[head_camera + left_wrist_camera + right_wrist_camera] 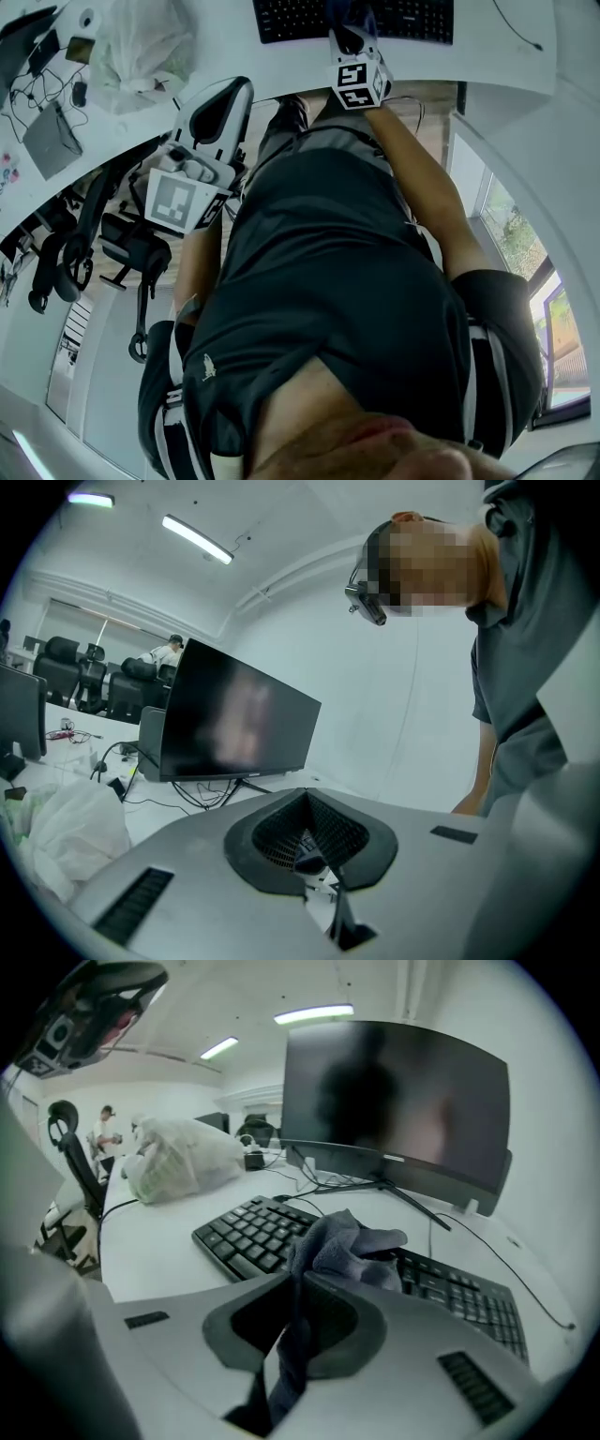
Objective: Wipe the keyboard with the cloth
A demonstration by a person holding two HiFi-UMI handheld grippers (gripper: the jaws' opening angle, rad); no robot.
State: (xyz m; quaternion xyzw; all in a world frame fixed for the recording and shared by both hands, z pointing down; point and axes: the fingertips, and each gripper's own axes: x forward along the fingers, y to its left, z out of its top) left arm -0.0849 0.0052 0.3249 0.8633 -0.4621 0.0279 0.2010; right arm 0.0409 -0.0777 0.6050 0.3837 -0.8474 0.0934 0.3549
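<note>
Keyboard, black and flat (412,19), lies at the top of the head view on the white curved desk (487,66). My right gripper (352,37) reaches over its keys, and my left gripper (225,103) hangs low beside the desk edge, well apart from it.

From the left gripper view, its jaws are together with nothing between them, pointing up towards a dark monitor (234,724).

From the right gripper view, the jaws are clamped on a grey-blue soft cloth (347,1246), which rests on the keys.

Dark T-shirt (337,272), grey right tool (302,1288) (marker cube (359,82))
</note>
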